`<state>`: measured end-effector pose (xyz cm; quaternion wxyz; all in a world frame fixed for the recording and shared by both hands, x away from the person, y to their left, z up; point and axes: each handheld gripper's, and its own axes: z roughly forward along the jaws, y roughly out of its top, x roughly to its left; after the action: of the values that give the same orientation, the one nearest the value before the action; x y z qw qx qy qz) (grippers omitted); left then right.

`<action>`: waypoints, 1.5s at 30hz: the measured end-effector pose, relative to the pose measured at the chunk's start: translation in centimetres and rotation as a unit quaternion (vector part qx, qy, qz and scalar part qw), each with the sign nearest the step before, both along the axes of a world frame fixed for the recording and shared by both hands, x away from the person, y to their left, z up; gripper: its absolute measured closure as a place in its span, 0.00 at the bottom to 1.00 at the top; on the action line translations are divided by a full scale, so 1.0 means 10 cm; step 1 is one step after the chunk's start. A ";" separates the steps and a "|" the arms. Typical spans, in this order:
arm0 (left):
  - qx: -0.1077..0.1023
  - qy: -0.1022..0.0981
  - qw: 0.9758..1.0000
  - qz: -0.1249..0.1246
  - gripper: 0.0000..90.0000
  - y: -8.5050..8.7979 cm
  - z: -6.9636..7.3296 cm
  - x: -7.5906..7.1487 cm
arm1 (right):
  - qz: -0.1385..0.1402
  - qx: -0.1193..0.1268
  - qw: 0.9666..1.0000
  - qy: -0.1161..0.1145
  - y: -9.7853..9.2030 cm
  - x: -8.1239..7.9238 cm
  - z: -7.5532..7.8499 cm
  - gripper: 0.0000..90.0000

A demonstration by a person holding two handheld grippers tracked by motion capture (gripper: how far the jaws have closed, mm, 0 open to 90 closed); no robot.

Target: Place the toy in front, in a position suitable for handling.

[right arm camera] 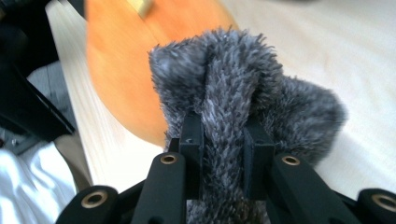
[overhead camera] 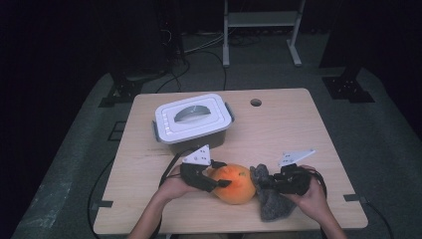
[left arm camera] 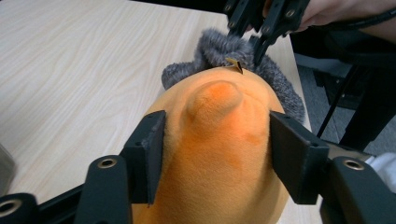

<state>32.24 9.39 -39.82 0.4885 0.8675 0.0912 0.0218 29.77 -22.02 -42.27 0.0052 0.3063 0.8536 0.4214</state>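
The left tool [overhead camera: 215, 180] straddles the orange plush [overhead camera: 235, 184] at the near edge of the table [overhead camera: 278, 129]. Its jaws stand partly open on either side of the plush, close against its flanks; whether the pads press on it cannot be told. The plush lies with its long axis roughly left to right across the table, its far end toward the grey fabric [overhead camera: 271, 199]. In the left tool's view a small tag [left arm camera: 235, 64] sits at that far end of the plush [left arm camera: 219, 140].

The right tool [overhead camera: 268, 181] is clamped on a fold of the fabric [right arm camera: 243, 93], jaws nearly closed on it. The fabric touches the right side of the plush.

The table is pale wood. Behind the plush stands a lidded box [overhead camera: 193, 122], well apart. A round hole [overhead camera: 256, 102] lies near the far edge. Beyond, the room is dark, with cables [overhead camera: 209, 55] on the floor and a metal frame [overhead camera: 261, 30].
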 end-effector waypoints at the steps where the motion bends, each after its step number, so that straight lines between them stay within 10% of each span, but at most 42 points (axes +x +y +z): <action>1: 0.003 -0.002 1.000 -0.001 0.46 -0.01 0.03 -0.01 | -0.002 0.010 1.000 -0.008 0.00 -0.02 0.06 0.81; 8: 0.019 -0.027 0.999 -0.010 0.48 -0.23 0.16 -0.18 | 0.023 0.063 0.995 -0.076 0.16 -0.22 0.46 0.81; 18: 0.019 -0.011 1.000 -0.011 0.15 -0.16 0.07 -0.09 | 0.024 0.031 0.998 -0.048 0.19 -0.13 0.19 0.82; 26: 0.006 0.041 0.999 -0.010 0.17 -0.07 -0.10 0.05 | 0.016 0.020 0.999 -0.023 0.10 -0.08 0.07 0.82; 33: 0.007 0.020 1.000 -0.004 0.43 -0.04 -0.02 0.01 | -0.001 -0.001 1.000 -0.005 0.00 -0.03 0.01 0.81; 41: 0.026 -0.010 0.999 0.036 0.46 -0.12 0.15 -0.08 | 0.002 0.056 0.996 -0.067 0.06 -0.18 0.36 0.82; 45: 0.030 -0.009 0.999 0.028 0.39 -0.18 0.14 -0.10 | 0.013 0.028 0.997 -0.074 0.20 -0.20 0.34 0.82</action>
<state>31.21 7.63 -38.46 0.4623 0.8786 0.1106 0.0459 27.76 -19.98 -38.88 0.0543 0.2631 0.8424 0.4671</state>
